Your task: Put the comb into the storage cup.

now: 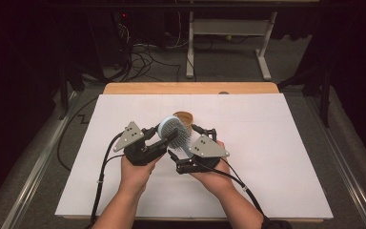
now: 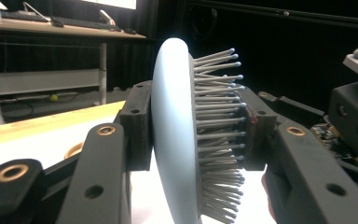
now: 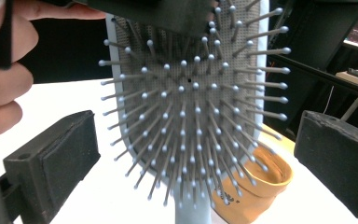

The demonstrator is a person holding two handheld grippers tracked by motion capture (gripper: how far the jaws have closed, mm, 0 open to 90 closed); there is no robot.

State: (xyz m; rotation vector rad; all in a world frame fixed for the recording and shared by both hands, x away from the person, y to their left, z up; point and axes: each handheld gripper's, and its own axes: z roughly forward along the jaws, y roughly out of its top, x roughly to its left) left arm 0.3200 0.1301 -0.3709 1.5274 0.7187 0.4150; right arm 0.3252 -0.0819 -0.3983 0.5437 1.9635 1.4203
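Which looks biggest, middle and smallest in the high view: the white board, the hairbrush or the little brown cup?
1. White board: by far the biggest.
2. Hairbrush: middle, though it is held up nearer the camera, which may flatter it.
3. Brown cup: looks smallest, but the brush hides part of it, so this place is unsure.

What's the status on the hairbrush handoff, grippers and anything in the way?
Left gripper shut on hairbrush head, held above table. Right gripper open, jaws either side of the bristles, not touching. Tan cup just behind.
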